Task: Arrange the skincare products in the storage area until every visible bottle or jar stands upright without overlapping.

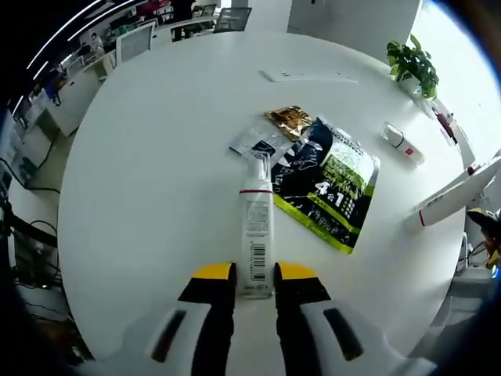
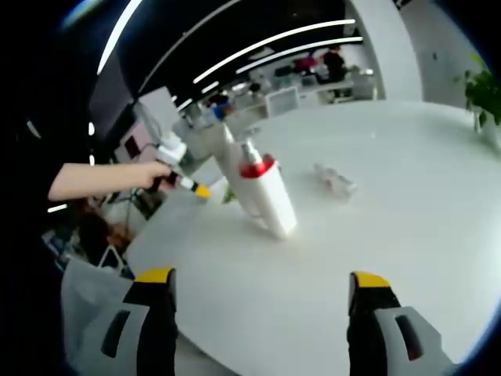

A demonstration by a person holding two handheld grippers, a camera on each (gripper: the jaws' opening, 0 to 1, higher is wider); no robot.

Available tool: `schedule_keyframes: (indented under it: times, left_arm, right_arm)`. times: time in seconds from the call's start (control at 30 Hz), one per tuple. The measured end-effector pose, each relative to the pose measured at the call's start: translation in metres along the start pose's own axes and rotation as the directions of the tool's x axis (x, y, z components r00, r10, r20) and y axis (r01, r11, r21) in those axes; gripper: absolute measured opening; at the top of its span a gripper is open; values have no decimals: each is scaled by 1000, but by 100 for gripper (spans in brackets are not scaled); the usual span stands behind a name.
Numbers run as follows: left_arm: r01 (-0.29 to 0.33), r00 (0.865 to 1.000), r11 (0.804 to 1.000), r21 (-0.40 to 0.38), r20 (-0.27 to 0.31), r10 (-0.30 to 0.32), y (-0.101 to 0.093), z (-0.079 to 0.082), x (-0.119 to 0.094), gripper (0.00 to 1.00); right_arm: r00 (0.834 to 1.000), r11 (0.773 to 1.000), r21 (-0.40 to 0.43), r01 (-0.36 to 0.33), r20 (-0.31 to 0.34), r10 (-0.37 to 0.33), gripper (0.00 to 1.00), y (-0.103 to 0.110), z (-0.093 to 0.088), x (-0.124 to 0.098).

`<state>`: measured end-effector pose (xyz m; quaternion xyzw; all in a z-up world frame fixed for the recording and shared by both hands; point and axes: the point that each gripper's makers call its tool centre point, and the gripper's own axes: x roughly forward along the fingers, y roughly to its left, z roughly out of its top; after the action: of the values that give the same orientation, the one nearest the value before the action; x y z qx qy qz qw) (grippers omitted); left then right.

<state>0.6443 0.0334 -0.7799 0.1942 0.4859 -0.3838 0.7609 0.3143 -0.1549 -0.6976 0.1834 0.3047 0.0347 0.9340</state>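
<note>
left gripper (image 1: 254,276): jaws clamped on white red-banded pump bottle (image 1: 256,239) lying on round white bench (image 1: 156,172) | right gripper (image 2: 262,283): jaws apart | black-green pouch (image 1: 325,182) at bottle's 2 o'clock

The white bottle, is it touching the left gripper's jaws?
Touching: in the left gripper view the jaws press both sides of the white bottle's base, left gripper.

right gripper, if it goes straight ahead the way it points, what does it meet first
Most likely the leaning white pump bottle with the red collar, which lies ahead between the open right gripper fingers' lines; bare white table lies before it, depth unclear.
</note>
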Motion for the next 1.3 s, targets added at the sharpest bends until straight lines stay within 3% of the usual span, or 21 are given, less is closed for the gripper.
schedule_keyframes:
  times: [0.17,0.37,0.63,0.9,1.3]
  left_arm:
    - [53,998,997,-49,42,-51,-6,0,-5,17]
    - [57,996,996,-66,76,-52,-1,0,-14,17]
    - [122,980,984,-133,174,-99,-17,2,-37,17]
    - [206,930,972,-112,331,-158,-47,12,-87,17]
    - [235,854,972,-7,480,-203,-91,19,-159,17]
  right_arm:
    - [1000,1000,-4,-4,4,4,91,0,2,-2]
    - [1000,1000,-11,-19,15,20,91,6,7,-1]
    - [999,998,-29,-49,17,50,91,20,7,-2]
    - [995,995,-39,-93,36,94,92,42,16,-1]
    - [978,982,-77,-172,105,180,93,80,53,-10]
